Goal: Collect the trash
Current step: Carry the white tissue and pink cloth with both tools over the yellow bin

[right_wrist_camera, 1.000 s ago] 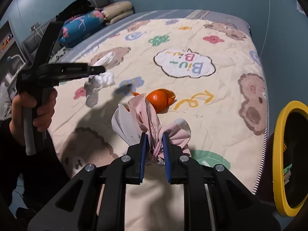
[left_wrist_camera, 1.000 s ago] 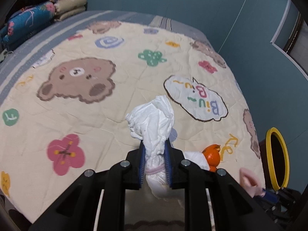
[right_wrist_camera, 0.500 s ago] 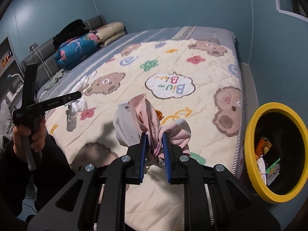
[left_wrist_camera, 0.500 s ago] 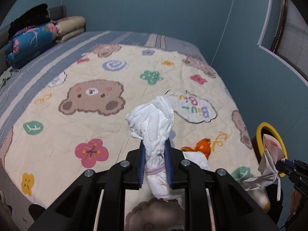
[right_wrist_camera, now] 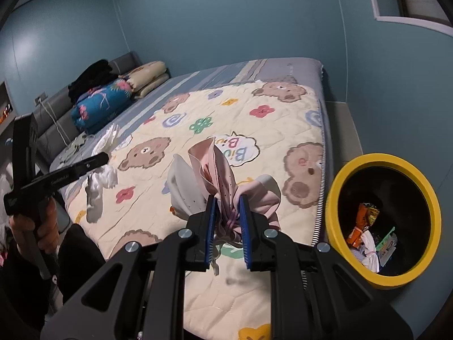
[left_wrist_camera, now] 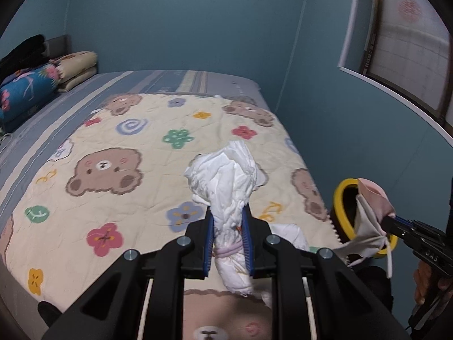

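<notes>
My left gripper (left_wrist_camera: 228, 221) is shut on a crumpled white diaper (left_wrist_camera: 226, 178) and holds it above the bear-print quilt (left_wrist_camera: 119, 153). My right gripper (right_wrist_camera: 228, 211) is shut on a pink and white face mask (right_wrist_camera: 209, 175), held above the quilt's right edge, left of the yellow-rimmed trash bin (right_wrist_camera: 382, 221). In the left wrist view the mask (left_wrist_camera: 371, 212) hangs in front of the bin (left_wrist_camera: 341, 215). In the right wrist view the diaper (right_wrist_camera: 99, 184) hangs from the left gripper at far left. The orange peel is hidden.
The bin holds wrappers and tissue (right_wrist_camera: 368, 240) and stands on the floor by the bed's right side. Folded blankets and pillows (right_wrist_camera: 113, 99) lie at the head of the bed. Another white piece (left_wrist_camera: 288, 233) lies on the quilt behind my left gripper. Teal walls surround the bed.
Both grippers have lifted higher and drawn back from the quilt with their loads. The right gripper has swung right, so the bin is closer and its inside shows.
</notes>
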